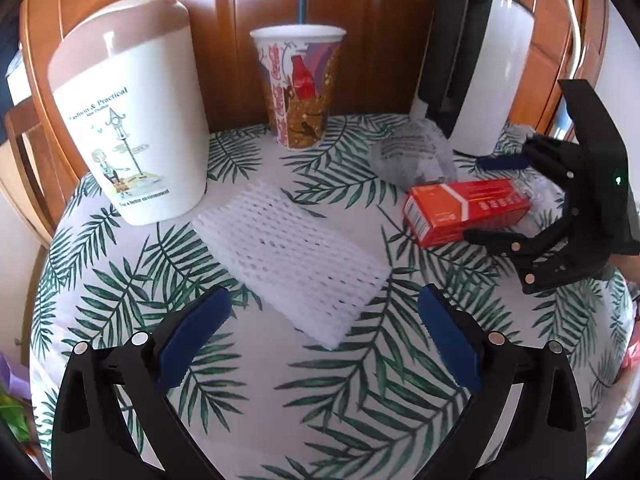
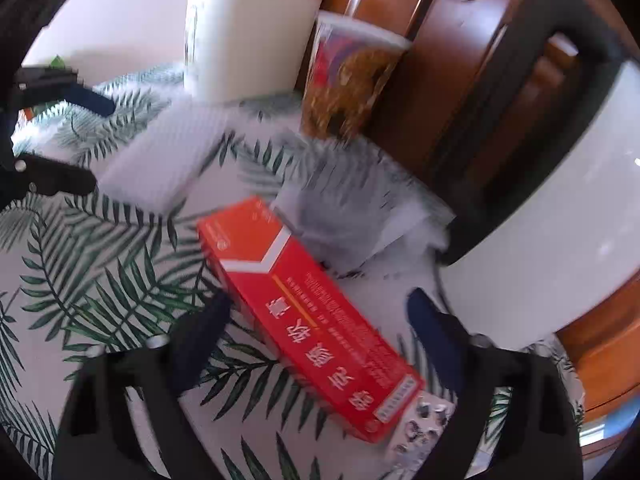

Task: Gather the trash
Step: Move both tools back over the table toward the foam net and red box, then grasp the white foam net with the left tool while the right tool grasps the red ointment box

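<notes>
A white foam net sleeve lies flat on the leaf-print table, just ahead of my open left gripper. A red carton lies to the right, beside crumpled clear plastic. My right gripper is open with its fingers either side of the carton's end. In the right wrist view the red carton lies between the open fingers of that gripper, not clamped, with a foil blister pack at its near end and the plastic behind. A cream bin stands at back left.
A printed paper cup with a straw stands at the back centre. A white kettle with a black handle stands at back right. Wooden chair backs close off the far side. The table is round with its edge close on the left.
</notes>
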A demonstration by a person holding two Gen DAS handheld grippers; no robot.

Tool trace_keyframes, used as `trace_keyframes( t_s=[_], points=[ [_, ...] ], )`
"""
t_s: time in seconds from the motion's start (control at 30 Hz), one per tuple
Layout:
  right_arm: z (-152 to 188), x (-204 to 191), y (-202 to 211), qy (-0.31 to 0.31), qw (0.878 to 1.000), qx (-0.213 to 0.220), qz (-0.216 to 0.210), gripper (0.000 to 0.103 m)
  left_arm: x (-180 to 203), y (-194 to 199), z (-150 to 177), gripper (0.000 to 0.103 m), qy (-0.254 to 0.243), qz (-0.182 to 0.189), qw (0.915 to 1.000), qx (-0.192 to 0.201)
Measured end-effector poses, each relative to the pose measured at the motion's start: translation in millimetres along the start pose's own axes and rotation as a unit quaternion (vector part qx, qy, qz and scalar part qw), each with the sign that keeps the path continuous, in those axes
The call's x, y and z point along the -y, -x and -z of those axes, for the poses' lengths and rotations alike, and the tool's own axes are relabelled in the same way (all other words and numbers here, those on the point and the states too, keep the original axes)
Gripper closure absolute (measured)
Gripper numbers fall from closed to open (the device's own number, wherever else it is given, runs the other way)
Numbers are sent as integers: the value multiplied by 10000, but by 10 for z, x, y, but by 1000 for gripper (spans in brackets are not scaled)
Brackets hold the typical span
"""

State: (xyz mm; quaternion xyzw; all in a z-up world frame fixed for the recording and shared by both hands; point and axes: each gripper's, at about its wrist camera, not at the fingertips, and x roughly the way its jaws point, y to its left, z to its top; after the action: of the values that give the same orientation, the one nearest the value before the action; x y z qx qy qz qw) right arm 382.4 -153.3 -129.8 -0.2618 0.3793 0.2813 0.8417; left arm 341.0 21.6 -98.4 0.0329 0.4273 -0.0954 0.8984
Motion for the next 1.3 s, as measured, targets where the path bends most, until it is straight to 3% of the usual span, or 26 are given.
trace_keyframes(
  t_s=[0.13,0.27,0.33,0.47,0.57,0.93,1.0,1.03,1.17,1.27,1.3],
  points=[
    [103,-184,150,-543,9981,-151,227,37,-45,-76,-34,6,86,-10,9999,-51],
    [174,-368,392,-1166,9929,-208,-101,40,-39,-115,-59,6,116,-31,9999,-81],
    [162,-384,435,-1254,9916,-190,-246,39,-26,-141,-70,6,121,-17,9999,-117],
    [103,-298,310,-1140,9929,-332,-66,39,9,-180,-94,6,127,-2,9998,-171],
    [134,-219,196,-1215,9916,-437,-79,58,-1,-228,-156,6,259,28,9995,-174],
    [155,-271,243,-1245,9914,-308,252,57,-44,-628,-296,11,412,-360,9976,-419],
    [140,-264,263,-1312,9909,-268,165,47,-32,-638,-304,11,363,-360,9979,-409],
    [137,-255,276,-1392,9900,-232,-3,46,-23,-636,-305,11,328,-350,9981,-398],
    [125,-268,319,-1280,9916,-195,9,44,61,-628,-258,18,-69,-468,9980,-425],
    [127,-254,270,-1216,9921,-281,151,44,8,-562,-235,32,6,-370,9987,-347],
    [132,-247,248,-1267,9914,-314,52,51,-15,-549,-238,43,57,-339,9989,-325]
  ],
)
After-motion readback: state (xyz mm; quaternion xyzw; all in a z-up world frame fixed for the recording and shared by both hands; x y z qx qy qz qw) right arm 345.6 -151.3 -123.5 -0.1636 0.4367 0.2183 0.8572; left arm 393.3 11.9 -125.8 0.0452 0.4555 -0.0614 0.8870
